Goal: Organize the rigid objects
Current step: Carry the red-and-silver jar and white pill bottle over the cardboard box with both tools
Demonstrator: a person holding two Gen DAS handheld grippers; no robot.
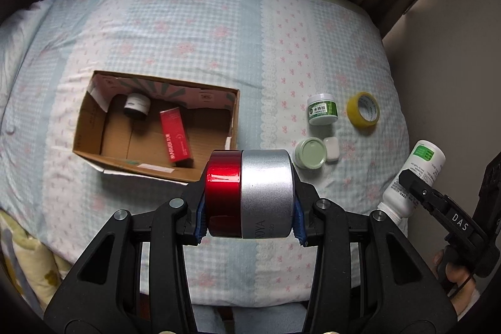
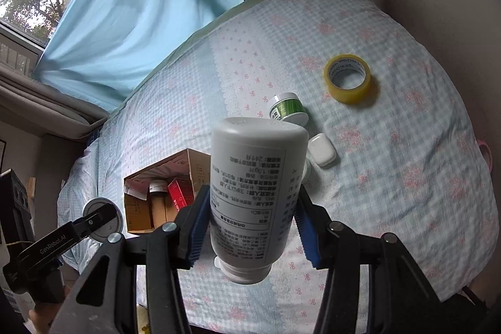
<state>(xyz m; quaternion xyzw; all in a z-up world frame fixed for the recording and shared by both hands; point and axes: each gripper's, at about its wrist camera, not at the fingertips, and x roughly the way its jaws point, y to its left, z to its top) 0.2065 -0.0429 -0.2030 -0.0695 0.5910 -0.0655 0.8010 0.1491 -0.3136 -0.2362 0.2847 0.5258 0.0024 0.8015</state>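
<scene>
My left gripper (image 1: 249,221) is shut on a red and silver round jar (image 1: 250,193), held above the bed just right of an open cardboard box (image 1: 90,115). The box holds a red carton (image 1: 176,138) and a small dark jar (image 1: 136,106). My right gripper (image 2: 250,230) is shut on a white bottle (image 2: 253,193), held upside down above the bed; it also shows in the left wrist view (image 1: 413,180). The box shows in the right wrist view (image 2: 200,169) too.
On the checked bedspread right of the box lie a green-labelled white jar (image 1: 322,113), a yellow tape roll (image 1: 363,112), a pale green lid (image 1: 310,152) and a small white case (image 1: 332,148). Curtains and a wall stand at the far and right sides.
</scene>
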